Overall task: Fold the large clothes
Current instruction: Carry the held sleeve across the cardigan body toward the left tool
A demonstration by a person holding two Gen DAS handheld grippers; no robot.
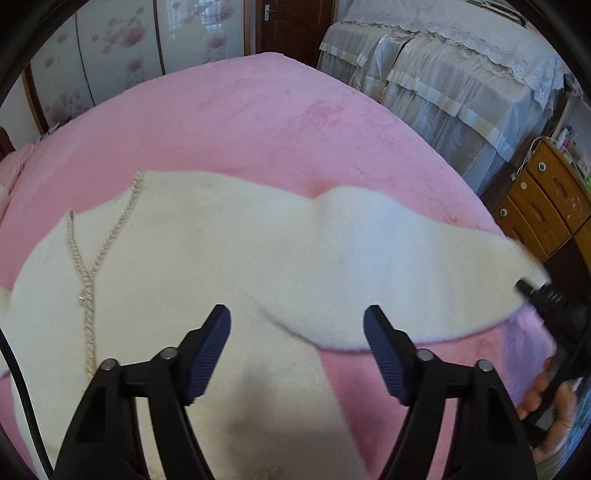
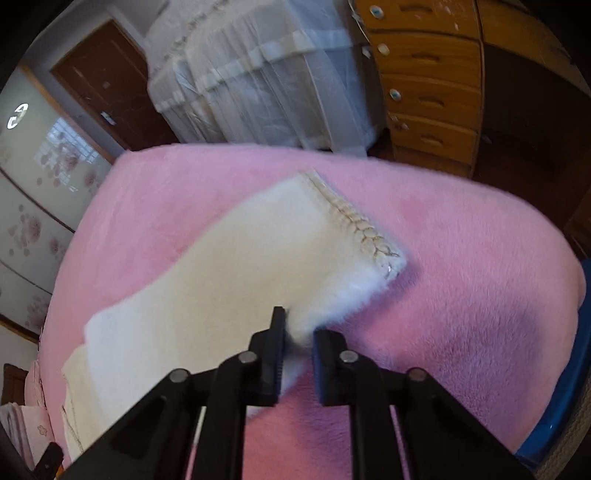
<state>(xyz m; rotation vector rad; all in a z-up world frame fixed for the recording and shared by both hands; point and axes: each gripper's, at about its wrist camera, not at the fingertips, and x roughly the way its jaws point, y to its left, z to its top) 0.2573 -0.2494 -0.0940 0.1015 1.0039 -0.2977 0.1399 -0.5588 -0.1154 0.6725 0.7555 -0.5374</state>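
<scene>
A bed covered with a pink plush blanket filled the middle of the room. Beyond its far edge stood a second bed under a pale lace-trimmed cover with a frilled skirt. Left of that bed was a dark brown wooden door, and further left ran frosted sliding panels printed with pink flowers, daylight glowing through them. Right of the pink bed stood an orange-brown wooden chest of drawers with round pale knobs, on a dark floor.
</scene>
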